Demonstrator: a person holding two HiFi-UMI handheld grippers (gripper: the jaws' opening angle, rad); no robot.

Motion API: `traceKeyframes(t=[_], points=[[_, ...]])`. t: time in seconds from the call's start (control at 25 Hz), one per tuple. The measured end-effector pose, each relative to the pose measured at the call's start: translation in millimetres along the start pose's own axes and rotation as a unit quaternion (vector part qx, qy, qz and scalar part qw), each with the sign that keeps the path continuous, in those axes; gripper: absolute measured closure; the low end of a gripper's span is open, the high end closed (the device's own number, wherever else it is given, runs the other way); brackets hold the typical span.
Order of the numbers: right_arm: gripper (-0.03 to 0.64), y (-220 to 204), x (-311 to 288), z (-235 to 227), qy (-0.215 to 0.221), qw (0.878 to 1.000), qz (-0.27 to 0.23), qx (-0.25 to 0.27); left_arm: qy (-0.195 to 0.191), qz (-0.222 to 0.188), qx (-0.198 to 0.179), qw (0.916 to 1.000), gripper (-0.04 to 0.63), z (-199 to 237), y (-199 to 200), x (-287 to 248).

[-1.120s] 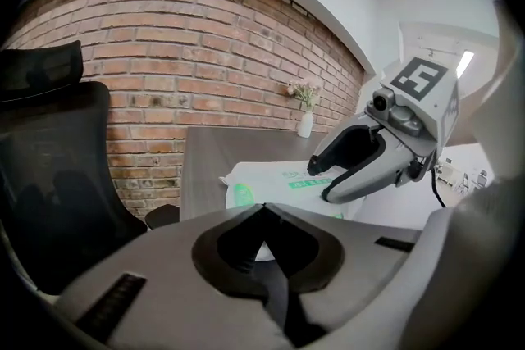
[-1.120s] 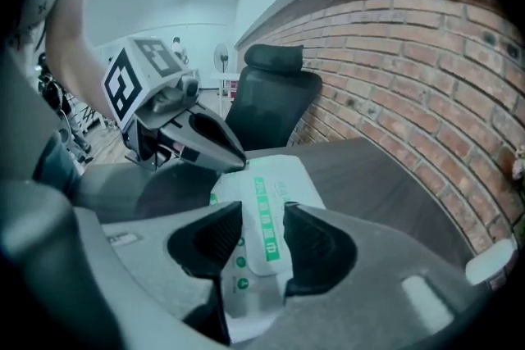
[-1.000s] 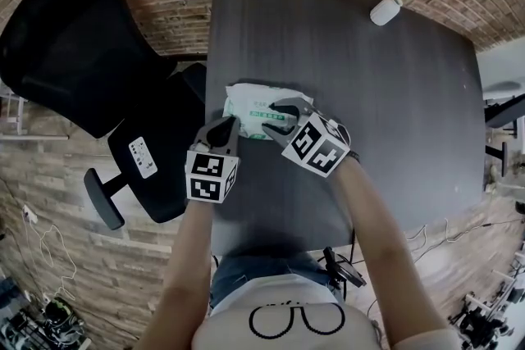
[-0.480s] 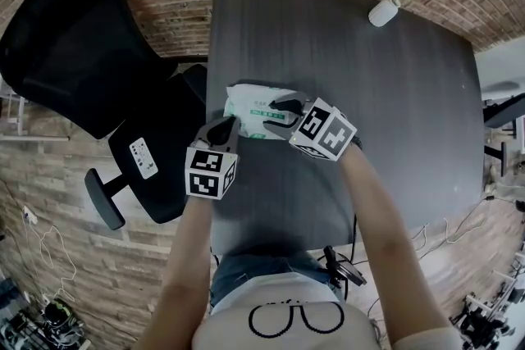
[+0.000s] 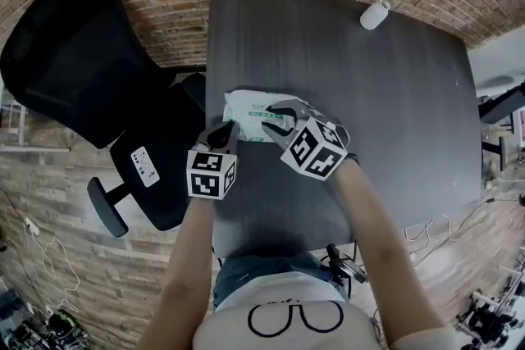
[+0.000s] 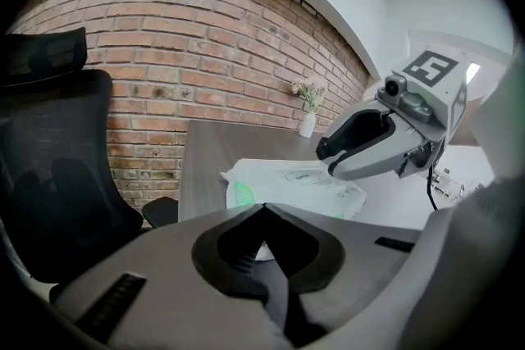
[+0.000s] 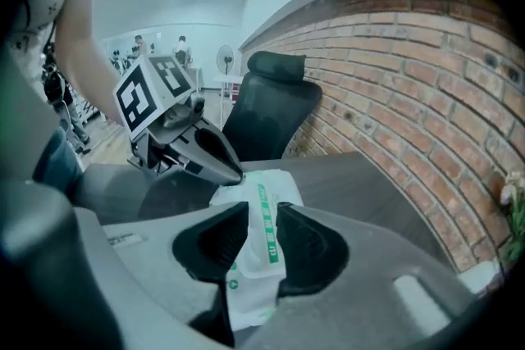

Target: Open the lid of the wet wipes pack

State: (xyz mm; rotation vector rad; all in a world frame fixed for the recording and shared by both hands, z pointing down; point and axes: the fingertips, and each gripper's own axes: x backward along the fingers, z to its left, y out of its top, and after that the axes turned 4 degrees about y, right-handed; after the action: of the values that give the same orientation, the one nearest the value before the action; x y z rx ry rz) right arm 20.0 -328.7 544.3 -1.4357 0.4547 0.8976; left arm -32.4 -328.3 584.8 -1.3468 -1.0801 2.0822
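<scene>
A white wet wipes pack with green print lies flat near the left edge of the dark table. My left gripper is shut, its joined tips resting at the pack's near left corner. My right gripper reaches over the pack's right half from the near side. Its jaws are closing and straddle the pack's top with the green strip. I cannot make out the pads pressing on it. In the right gripper view, the left gripper touches the pack's far edge.
A black office chair stands left of the table, close to the pack. A white vase with pink flowers sits at the far right of the table. Brick-patterned flooring surrounds the table.
The right gripper has rolled a little over the pack and its jaws stand narrower. The left gripper and the pack have stayed put.
</scene>
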Motion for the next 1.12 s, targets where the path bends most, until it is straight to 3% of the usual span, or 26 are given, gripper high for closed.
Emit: traceKeyframes(t=[0.12,0.6,0.92,1.0,1.12], points=[[0.578,7,7,-7,-0.047,0.998,-0.008,0.029,-0.002,0.002,0.002,1.0,0.597,-1,1,0],[0.597,17,10,-44,-0.085,0.996,-0.001,0.017,-0.009,0.006,0.002,0.9999,0.597,-1,1,1],[0.56,5,-9,-84,-0.128,0.992,0.011,-0.006,-0.017,0.007,0.006,0.9998,0.597,-1,1,0],[0.439,-5,-19,-87,-0.122,0.992,0.028,-0.022,-0.019,0.007,0.006,0.9998,0.597,-1,1,0],[0.437,-15,-31,-89,-0.117,0.992,0.04,-0.038,-0.021,0.004,0.005,0.9997,0.597,-1,1,-1]])
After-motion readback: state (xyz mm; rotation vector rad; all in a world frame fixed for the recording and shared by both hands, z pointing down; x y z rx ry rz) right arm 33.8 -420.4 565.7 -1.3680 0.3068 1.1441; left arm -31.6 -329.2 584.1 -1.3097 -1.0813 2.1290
